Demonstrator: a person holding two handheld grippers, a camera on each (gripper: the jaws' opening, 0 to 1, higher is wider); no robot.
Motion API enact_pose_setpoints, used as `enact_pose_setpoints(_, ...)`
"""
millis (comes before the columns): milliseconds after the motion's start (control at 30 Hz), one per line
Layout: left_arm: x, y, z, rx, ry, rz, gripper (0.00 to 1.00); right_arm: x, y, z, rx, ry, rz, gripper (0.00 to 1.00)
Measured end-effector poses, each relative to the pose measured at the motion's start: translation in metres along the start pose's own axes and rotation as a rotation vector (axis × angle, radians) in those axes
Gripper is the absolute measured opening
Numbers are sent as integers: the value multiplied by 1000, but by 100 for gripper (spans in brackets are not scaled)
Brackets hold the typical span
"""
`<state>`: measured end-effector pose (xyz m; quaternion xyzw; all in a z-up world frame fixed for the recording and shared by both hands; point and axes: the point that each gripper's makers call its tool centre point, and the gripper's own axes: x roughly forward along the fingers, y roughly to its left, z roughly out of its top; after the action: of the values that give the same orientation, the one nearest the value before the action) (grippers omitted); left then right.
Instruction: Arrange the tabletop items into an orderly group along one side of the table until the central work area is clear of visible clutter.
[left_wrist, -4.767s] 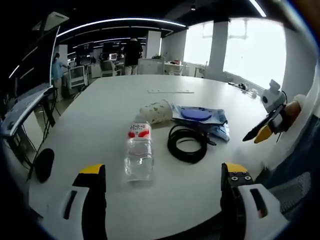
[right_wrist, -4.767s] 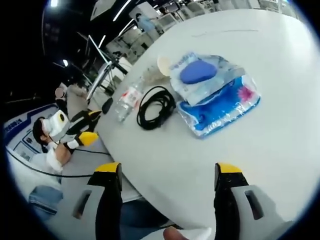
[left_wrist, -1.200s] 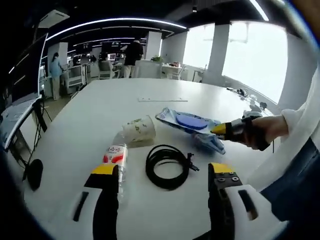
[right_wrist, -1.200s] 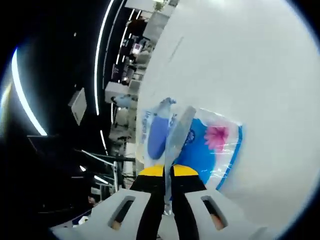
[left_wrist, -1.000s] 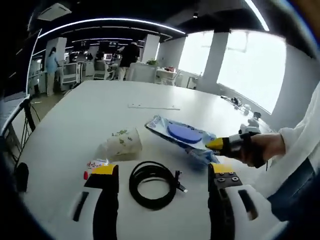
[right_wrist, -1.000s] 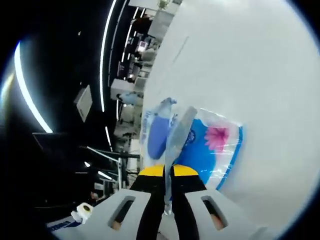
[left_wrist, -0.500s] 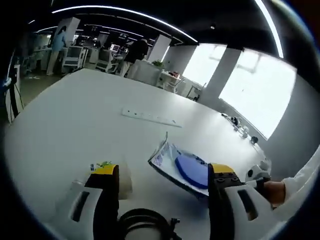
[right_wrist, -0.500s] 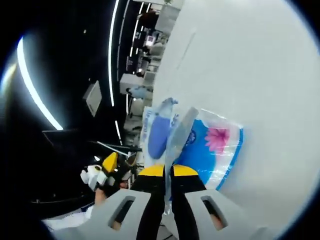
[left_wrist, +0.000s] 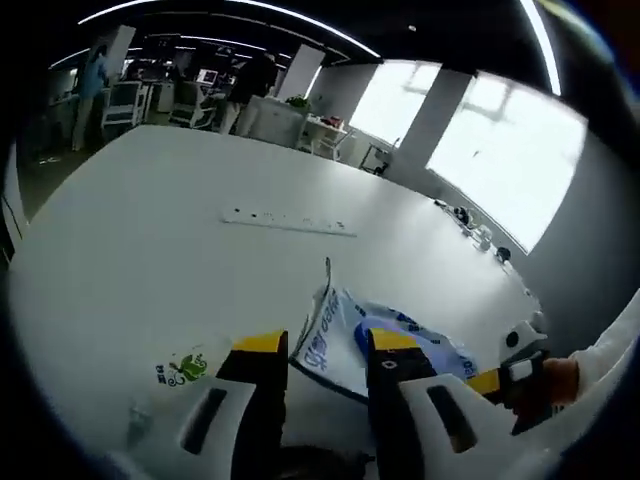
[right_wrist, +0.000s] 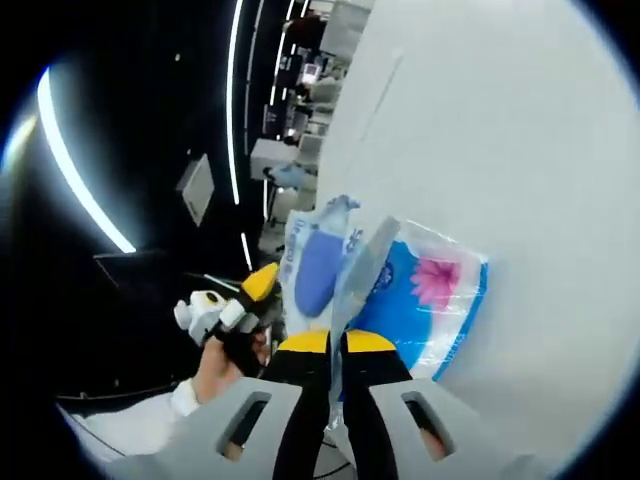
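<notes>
Seen along the left gripper (left_wrist: 318, 342), a pack of wet wipes (left_wrist: 400, 330) is held tilted above the white table (left_wrist: 150, 220), its near edge standing up between the two yellow-tipped jaws, which are drawn close but not visibly pressed on it. A paper cup (left_wrist: 185, 370) lies on its side just left of the jaws, and the right gripper (left_wrist: 497, 382) is seen at the pack's far corner. The pack is judged light, soft and floppy, with a slick film wrapper; a hold on the flat seam edge, not the bulging middle, is judged safest against slipping.

Seen along the right gripper (right_wrist: 330, 343), the jaws are pinched together on the thin clear flap of the pack of wet wipes (right_wrist: 420, 290), which rises straight from between the tips, with the blue body hanging beyond above the table (right_wrist: 520, 140). The left gripper (right_wrist: 262, 283) is seen just beside the pack's far edge, whether touching cannot be told.
</notes>
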<state>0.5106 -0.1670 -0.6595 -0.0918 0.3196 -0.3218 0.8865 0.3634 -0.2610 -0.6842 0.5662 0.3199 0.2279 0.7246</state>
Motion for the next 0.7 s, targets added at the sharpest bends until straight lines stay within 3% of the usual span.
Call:
enact_pose_setpoints(67, -3, 5, 2, 34, -11, 27, 4, -2, -4, -2, -2, 5, -13, 0)
enact_pose_setpoints(167, -4, 1, 3, 28, -8, 2, 1, -3, -4, -5, 5, 8, -16, 0)
enact_pose_setpoints(433, -12, -6, -8, 67, 24, 15, 0, -5, -22, -14, -52, 25, -102, 1)
enact_pose_setpoints(500, -15, -9, -9, 74, 22, 10, 0, 11, -35, 12, -53, 25, -113, 2)
enact_pose_setpoints(700, -22, -10, -7, 53, 5, 10, 0, 11, -35, 19, -88, 7, -122, 7)
